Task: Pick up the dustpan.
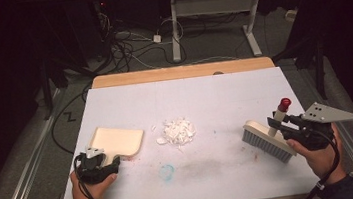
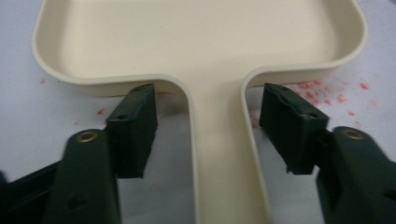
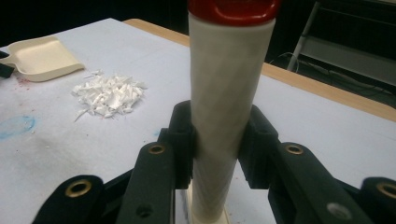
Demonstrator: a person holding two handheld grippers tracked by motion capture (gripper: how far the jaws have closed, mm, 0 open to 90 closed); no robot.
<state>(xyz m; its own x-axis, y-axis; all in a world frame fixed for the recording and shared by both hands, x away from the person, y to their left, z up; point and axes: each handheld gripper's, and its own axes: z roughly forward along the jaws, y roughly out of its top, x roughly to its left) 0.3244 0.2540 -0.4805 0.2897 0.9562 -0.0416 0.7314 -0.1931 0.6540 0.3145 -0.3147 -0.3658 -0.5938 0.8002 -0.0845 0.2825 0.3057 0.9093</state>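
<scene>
White-topped table point(image 1: 214, 95); on it a cream dustpan point(image 1: 118, 140), a white scrap pile point(image 1: 178, 131), a brush point(image 1: 266, 141).

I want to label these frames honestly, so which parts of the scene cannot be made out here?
- Cream plastic dustpan: handle end cut off by the bottom edge, left gripper view.
- Grey-bristled hand brush: head hidden behind its white, red-capped handle and the right hand-held gripper, right gripper view.
- Pile of white shreds: single pieces too small, material unclear, high view.

Dustpan point(image 2: 201, 42) handle's end — cut off below.
</scene>
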